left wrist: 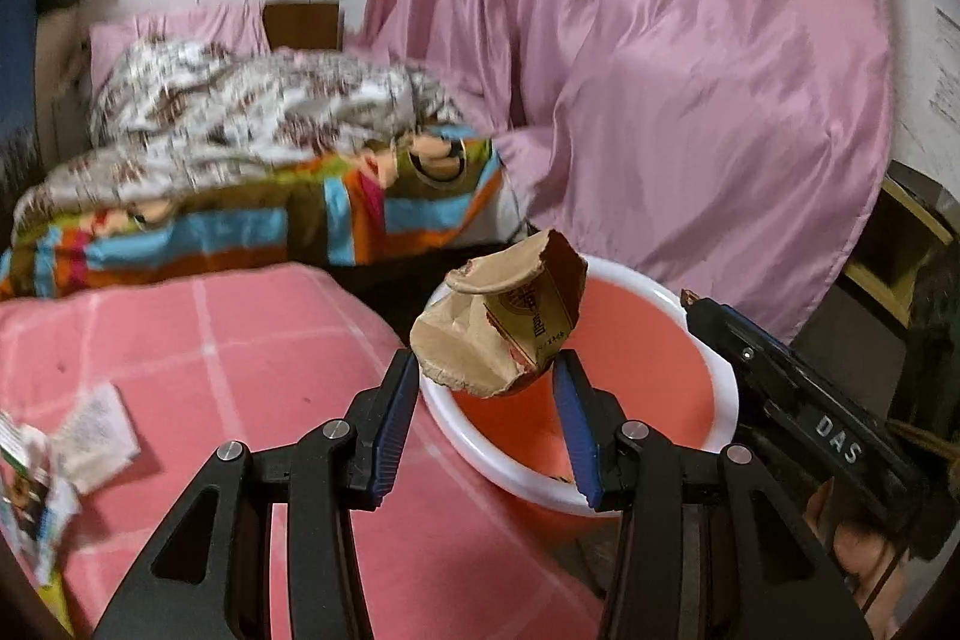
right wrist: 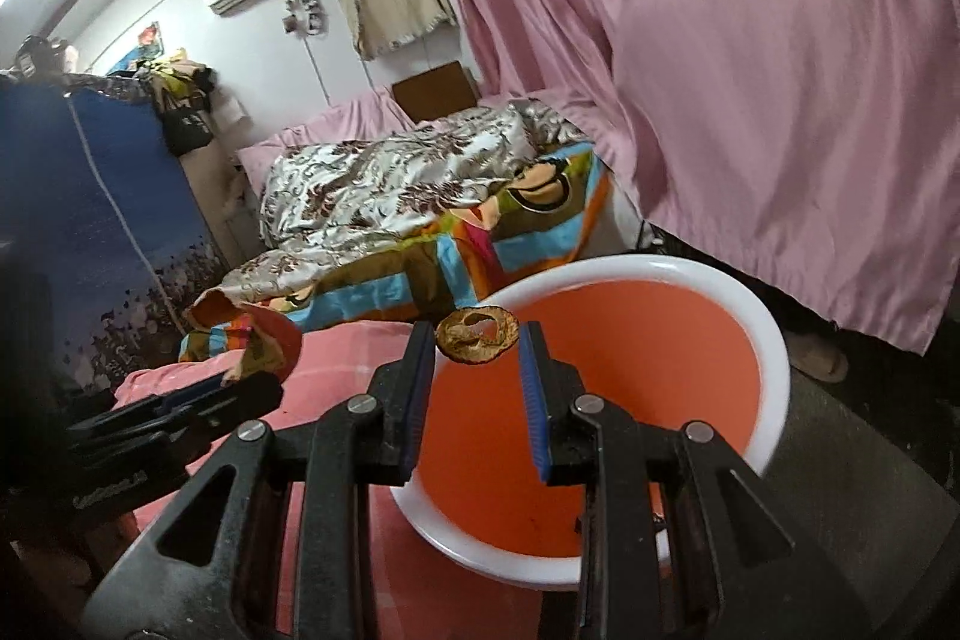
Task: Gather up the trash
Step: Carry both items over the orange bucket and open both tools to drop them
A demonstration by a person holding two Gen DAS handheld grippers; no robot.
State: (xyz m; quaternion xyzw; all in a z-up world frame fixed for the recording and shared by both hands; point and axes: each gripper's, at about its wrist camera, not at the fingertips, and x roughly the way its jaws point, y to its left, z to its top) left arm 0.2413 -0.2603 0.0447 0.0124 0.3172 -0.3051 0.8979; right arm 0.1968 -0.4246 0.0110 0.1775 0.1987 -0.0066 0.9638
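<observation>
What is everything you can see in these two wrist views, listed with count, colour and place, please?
Crushed paper cup: 1, tan and dark red, between the left gripper's fingertips over the bucket rim.
Paper ring: 1, brown, between the right gripper's fingertips, above the bucket.
Bucket: 1, orange with white rim, beside the pink blanket.
Paper scraps: a few, white and printed, on the pink blanket at left.
Pink blanket: 1, pink checked, under the scraps.
Quilt: 1, white-brown floral, on the far bed.
Curtain: 1, pink, right side.
Left gripper: black, blue pads, open.
Right gripper: black, blue pads, open.
</observation>
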